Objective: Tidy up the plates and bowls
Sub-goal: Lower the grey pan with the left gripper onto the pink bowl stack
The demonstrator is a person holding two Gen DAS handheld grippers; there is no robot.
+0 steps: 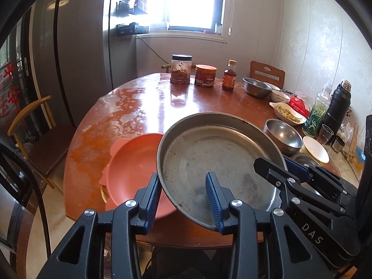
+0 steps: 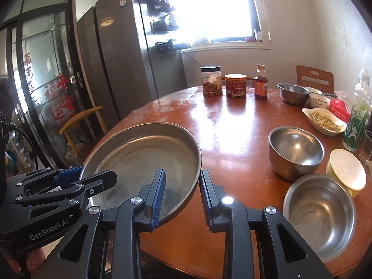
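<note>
A large round steel plate [image 1: 216,155] is held tilted above the round wooden table [image 1: 144,107], over part of an orange plate [image 1: 132,165]. My left gripper [image 1: 183,195] straddles the steel plate's near-left rim, its jaws wide apart. My right gripper [image 2: 182,193] straddles the plate's [image 2: 144,160] near-right rim, its jaws also apart. Each gripper shows in the other's view, at the plate's edge. Two steel bowls [image 2: 295,151] [image 2: 320,214] and a cream bowl [image 2: 347,169] stand to the right.
Two jars [image 2: 211,80] [image 2: 236,84] and a sauce bottle [image 2: 260,84] stand at the table's far edge. Another steel bowl [image 2: 293,93], a white bowl [image 2: 319,100], a dish of food [image 2: 325,119] and a green bottle [image 2: 357,116] stand far right. A chair [image 1: 34,134] and fridge [image 2: 121,53] are to the left.
</note>
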